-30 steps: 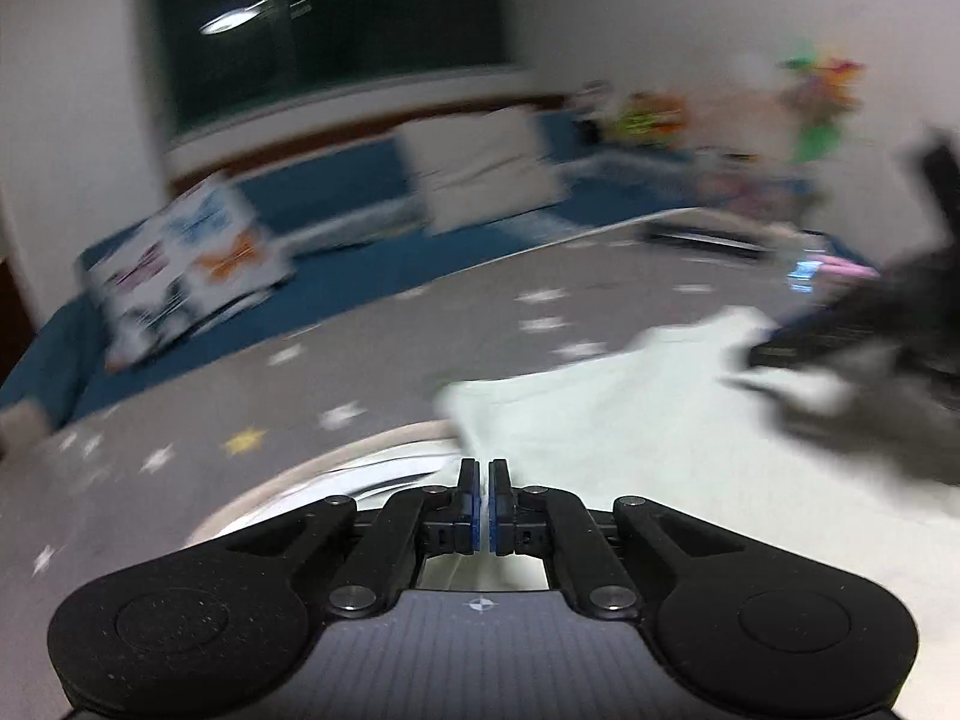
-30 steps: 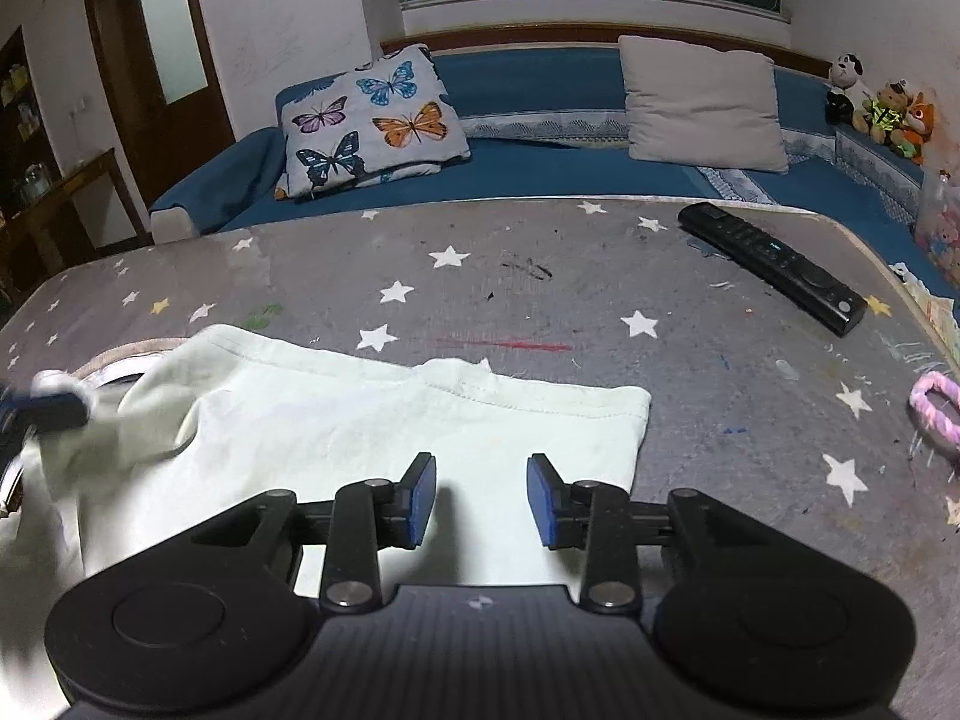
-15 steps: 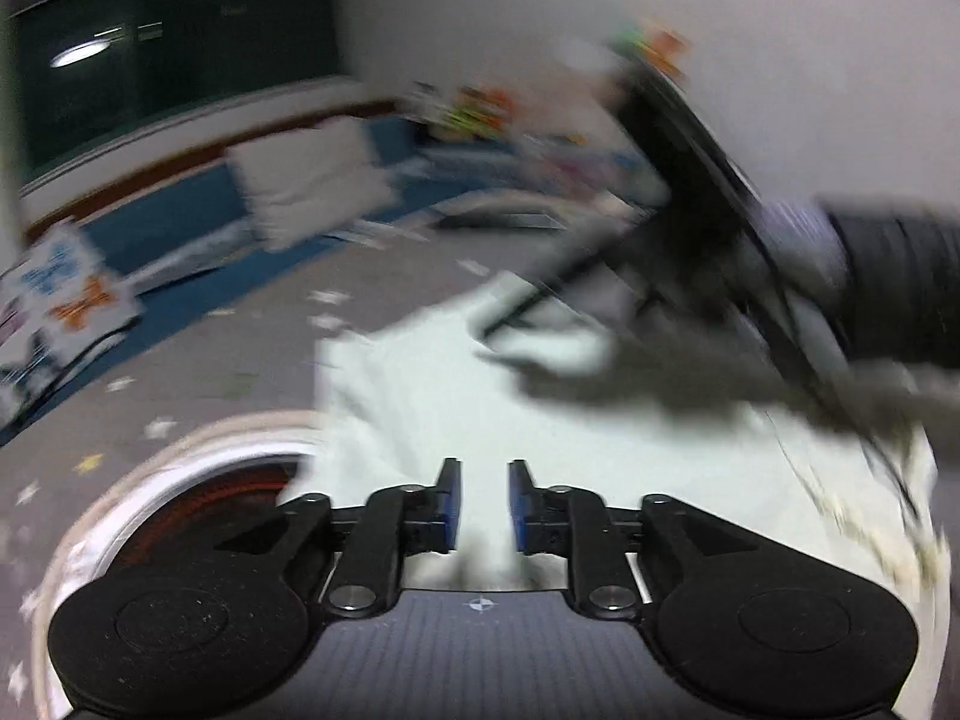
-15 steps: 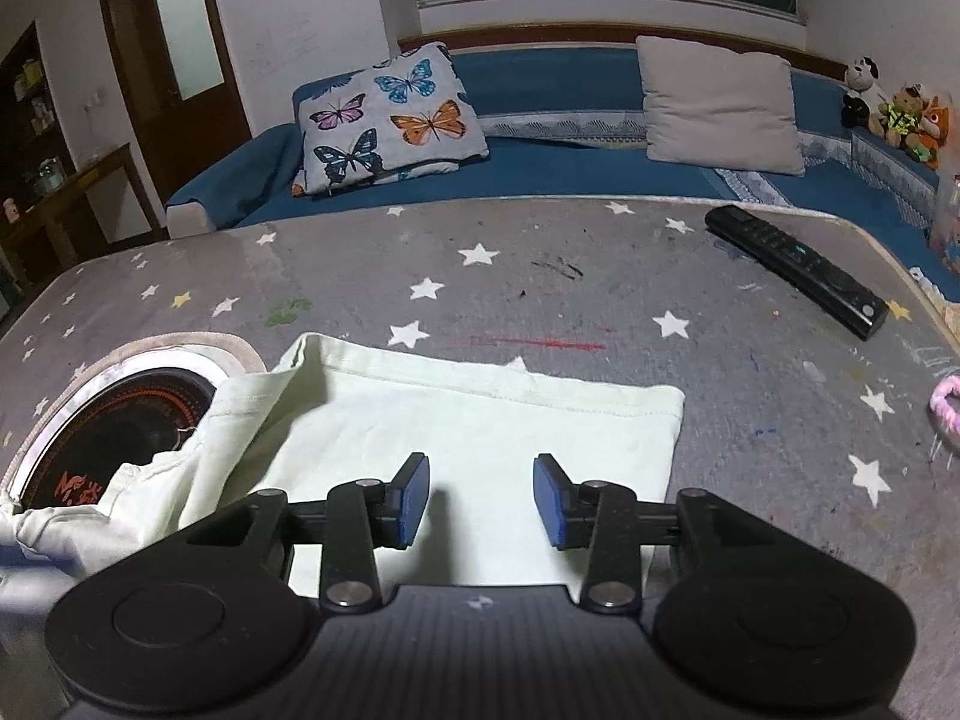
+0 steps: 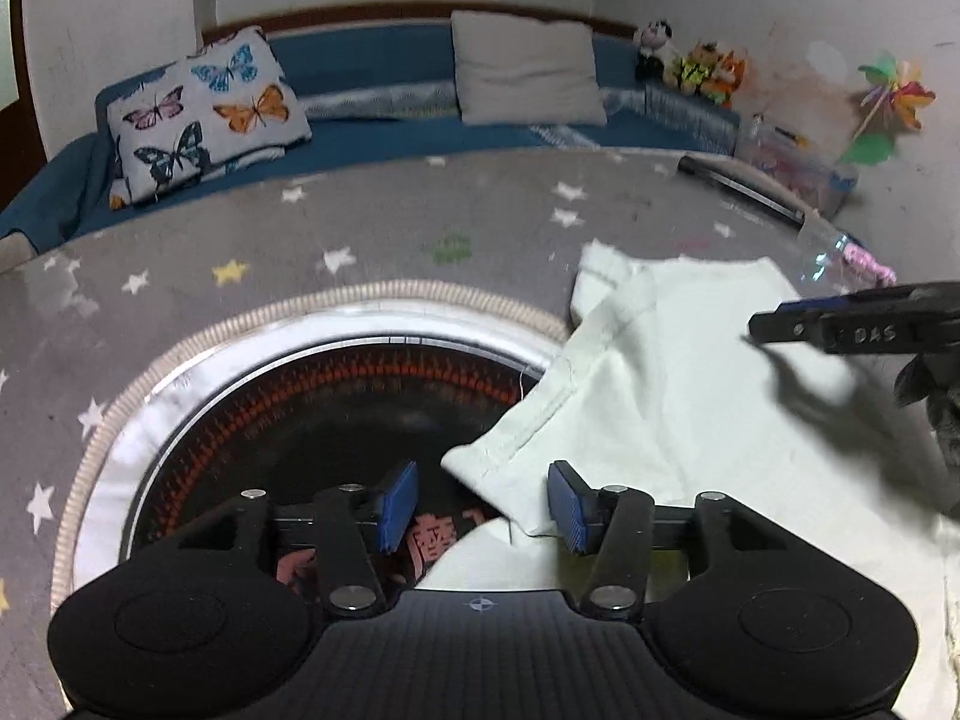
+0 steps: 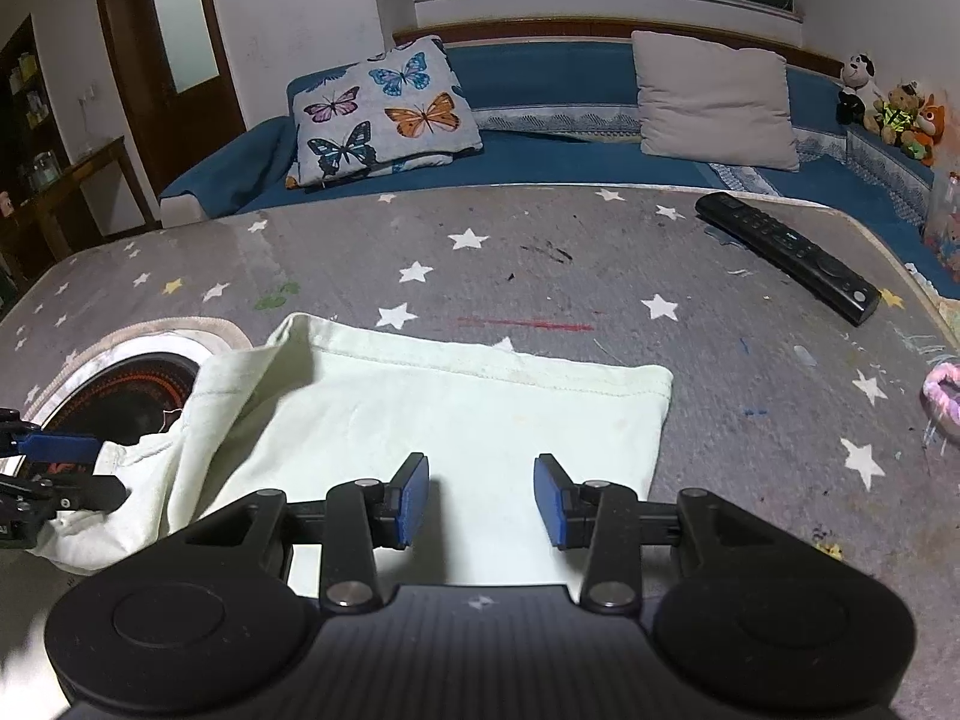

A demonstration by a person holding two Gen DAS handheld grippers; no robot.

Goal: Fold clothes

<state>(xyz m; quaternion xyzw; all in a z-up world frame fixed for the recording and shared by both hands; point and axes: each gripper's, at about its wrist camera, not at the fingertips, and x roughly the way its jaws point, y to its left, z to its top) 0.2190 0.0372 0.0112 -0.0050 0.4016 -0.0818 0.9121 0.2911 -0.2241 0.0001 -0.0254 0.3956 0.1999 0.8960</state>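
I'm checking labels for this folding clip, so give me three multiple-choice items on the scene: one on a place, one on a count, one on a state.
1. Where is the remote?
A. on the starred table, beyond the garment
B. on the garment
C. on the sofa

2. How many pillows are on the sofa?
A. one
B. two
C. four

3. How is the left claw?
A. shut on the pale garment
B. open
C. holding the remote

Key: A, it lies on bare tabletop; B, the butterfly pillow and the plain pillow; B, the blue pads stand apart around the cloth edge.
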